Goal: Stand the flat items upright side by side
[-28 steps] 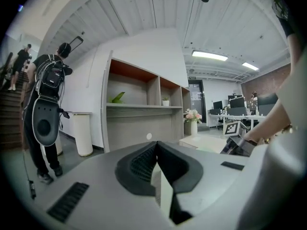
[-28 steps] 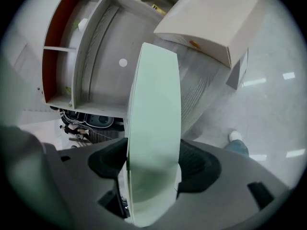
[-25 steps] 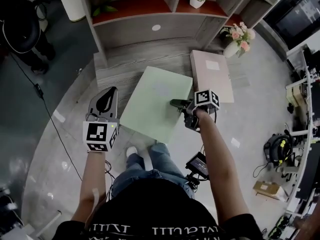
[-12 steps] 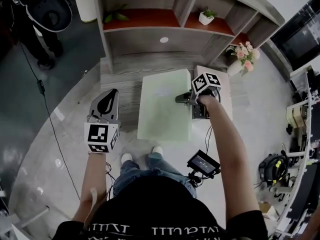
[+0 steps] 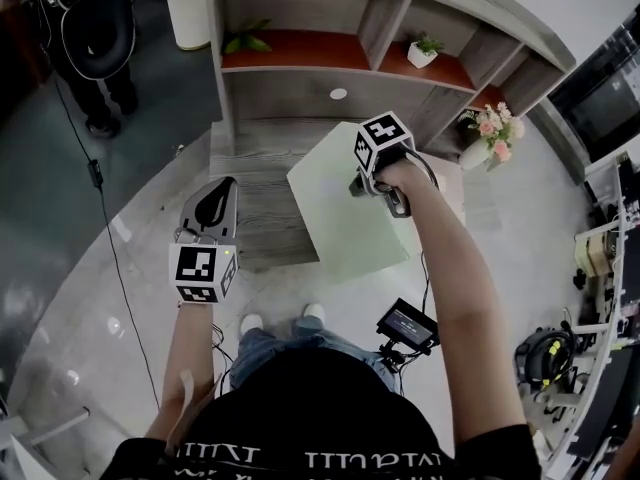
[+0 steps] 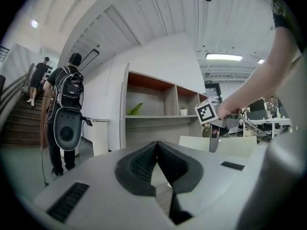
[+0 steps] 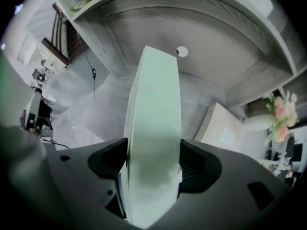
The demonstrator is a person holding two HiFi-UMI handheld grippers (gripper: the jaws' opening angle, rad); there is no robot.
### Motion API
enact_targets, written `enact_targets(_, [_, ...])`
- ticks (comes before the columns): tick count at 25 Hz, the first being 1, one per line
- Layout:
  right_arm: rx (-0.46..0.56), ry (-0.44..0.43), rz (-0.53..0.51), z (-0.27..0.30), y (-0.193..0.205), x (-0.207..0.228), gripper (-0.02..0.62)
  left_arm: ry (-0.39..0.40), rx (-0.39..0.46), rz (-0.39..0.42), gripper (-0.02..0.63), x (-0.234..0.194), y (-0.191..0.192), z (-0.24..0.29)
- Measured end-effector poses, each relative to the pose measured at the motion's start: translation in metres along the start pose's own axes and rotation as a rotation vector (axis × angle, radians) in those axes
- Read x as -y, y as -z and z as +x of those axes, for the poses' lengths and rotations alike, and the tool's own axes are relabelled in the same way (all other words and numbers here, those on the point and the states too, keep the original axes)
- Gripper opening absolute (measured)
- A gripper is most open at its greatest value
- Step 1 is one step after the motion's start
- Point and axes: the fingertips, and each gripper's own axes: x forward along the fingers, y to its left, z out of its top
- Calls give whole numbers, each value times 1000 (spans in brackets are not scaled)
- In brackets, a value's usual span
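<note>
A large pale green flat box (image 5: 340, 218) is held off the grey wooden platform (image 5: 255, 183), tilted, with my right gripper (image 5: 362, 181) shut on its near edge. In the right gripper view the green box (image 7: 156, 104) runs edge-on away from the jaws of my right gripper (image 7: 152, 162), both pads pressed on its faces. A pinkish flat box (image 7: 225, 133) lies flat to the right; my arm mostly hides it in the head view. My left gripper (image 5: 214, 196) hangs to the left, above the floor, shut and empty. In its own view the left gripper (image 6: 156, 164) faces the shelf.
A grey shelf unit (image 5: 300, 78) with red-brown boards and small potted plants (image 5: 425, 48) stands behind the platform. A vase of pink flowers (image 5: 487, 133) is at its right end. A person (image 6: 67, 114) stands at the far left. A cable (image 5: 105, 238) runs over the floor.
My right gripper has lifted the green box off the platform and swung it left and up toward the shelf, tilting it. The left gripper has stayed where it was.
</note>
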Motion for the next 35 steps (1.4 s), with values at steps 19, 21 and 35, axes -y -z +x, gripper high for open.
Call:
enact_targets(19, [63,20,-358,-11,-29,-61,339,-14,19,-23,12,-11,-1,-15])
enact_targets(21, [64,-22,-344,-8,-36,-63,339,-26,22,-23,12,-13,-3,-19])
enact_targets(35, [46,-1,-271,6,-62,-60,279,-65,-11,-79,12,-28,5,-45])
